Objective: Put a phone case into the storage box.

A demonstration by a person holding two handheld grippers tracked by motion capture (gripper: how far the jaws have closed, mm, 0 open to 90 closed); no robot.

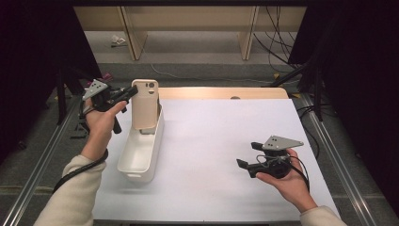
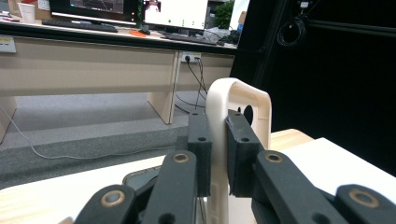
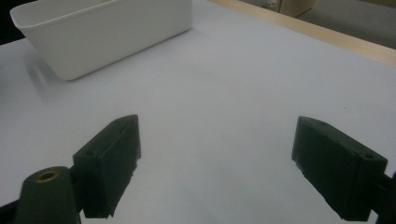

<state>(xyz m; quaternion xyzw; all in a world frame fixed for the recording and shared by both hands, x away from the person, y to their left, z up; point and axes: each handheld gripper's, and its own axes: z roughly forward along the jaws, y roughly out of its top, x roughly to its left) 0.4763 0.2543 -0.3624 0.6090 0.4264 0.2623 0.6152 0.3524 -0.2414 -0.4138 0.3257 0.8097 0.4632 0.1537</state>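
A beige phone case [image 1: 145, 104] stands upright with its lower end inside the long white tub [image 1: 133, 162] at the table's left. My left gripper [image 1: 133, 91] comes in from the left and is shut on the case's upper left edge. In the left gripper view the two black pads [image 2: 200, 144] press on both sides of the cream case [image 2: 243, 100]. My right gripper [image 1: 245, 168] rests in an upturned hand over the white mat at the right, open with nothing between its jaws. In the right gripper view its fingertips [image 3: 114, 158] stand wide apart above the bare mat.
The white mat [image 1: 211, 141] covers most of the wooden table [image 1: 263, 92]. Metal rails [image 1: 329, 146] run along both sides. Beyond the far edge lie grey carpet, desk legs and cables. The white tub [image 3: 107, 32] lies far left of the right gripper.
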